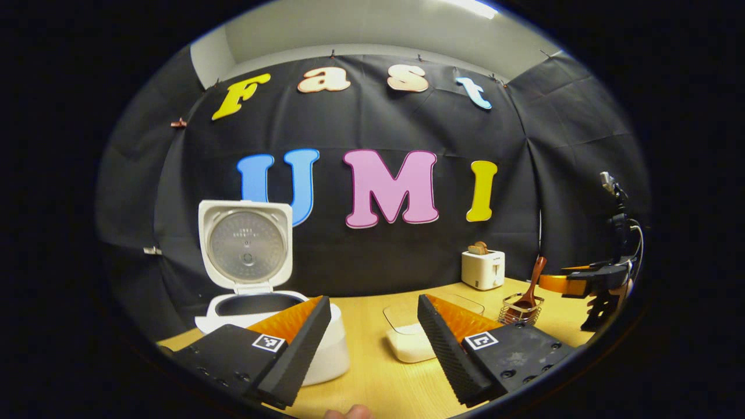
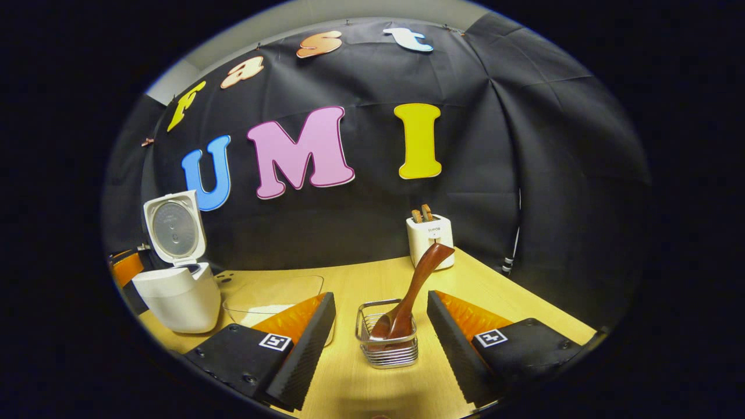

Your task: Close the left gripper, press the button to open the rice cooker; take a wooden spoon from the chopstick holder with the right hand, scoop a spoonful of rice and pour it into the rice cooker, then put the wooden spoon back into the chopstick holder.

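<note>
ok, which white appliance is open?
The rice cooker, lid tipped up at the left. The toaster by the wall just holds bread.

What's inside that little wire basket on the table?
A wooden spoon stands in the chopstick holder, bowl down, handle leaning up and out to the right. The wires hide the basket's floor under the spoon's bowl.

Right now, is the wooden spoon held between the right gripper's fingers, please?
No, the wooden spoon stands in the chopstick holder, and the right gripper is open around it, untouching.
</note>
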### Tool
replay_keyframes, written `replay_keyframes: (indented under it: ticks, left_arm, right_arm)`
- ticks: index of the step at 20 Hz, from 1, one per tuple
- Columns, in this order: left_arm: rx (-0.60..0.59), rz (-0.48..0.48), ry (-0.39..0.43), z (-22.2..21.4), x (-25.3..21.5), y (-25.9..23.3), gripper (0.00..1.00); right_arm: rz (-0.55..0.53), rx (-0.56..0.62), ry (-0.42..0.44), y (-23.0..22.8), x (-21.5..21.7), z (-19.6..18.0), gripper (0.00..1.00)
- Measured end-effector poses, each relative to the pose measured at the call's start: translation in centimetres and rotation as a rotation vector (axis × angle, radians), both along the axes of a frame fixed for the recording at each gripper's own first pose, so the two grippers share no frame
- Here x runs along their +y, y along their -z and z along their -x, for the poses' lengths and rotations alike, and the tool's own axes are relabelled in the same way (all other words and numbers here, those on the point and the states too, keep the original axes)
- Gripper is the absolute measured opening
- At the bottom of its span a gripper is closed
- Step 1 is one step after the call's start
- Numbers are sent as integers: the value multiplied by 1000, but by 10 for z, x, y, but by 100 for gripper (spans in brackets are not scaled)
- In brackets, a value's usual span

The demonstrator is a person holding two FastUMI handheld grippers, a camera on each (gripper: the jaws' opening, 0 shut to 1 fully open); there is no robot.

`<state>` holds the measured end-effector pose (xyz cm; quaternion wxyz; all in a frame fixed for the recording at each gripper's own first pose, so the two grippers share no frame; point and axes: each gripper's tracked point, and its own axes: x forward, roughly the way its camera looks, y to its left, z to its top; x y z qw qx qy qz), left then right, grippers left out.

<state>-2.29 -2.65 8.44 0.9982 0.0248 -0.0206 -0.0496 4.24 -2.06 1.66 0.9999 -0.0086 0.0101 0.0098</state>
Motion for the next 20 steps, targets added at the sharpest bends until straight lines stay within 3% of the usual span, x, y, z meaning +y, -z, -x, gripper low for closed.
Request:
replay_keyframes:
  ticks: [9, 11, 20]
  left_arm:
    - [45, 122, -20, -6, 24, 31, 96]
    - [75, 145, 8, -11, 21, 43, 98]
    - [149, 237, -27, -30, 38, 76, 95]
  right_arm:
    - [-51, 131, 42, 14, -42, -69, 98]
    - [-62, 164, 40, 21, -46, -80, 98]
    - [-61, 191, 62, 23, -53, -119, 96]
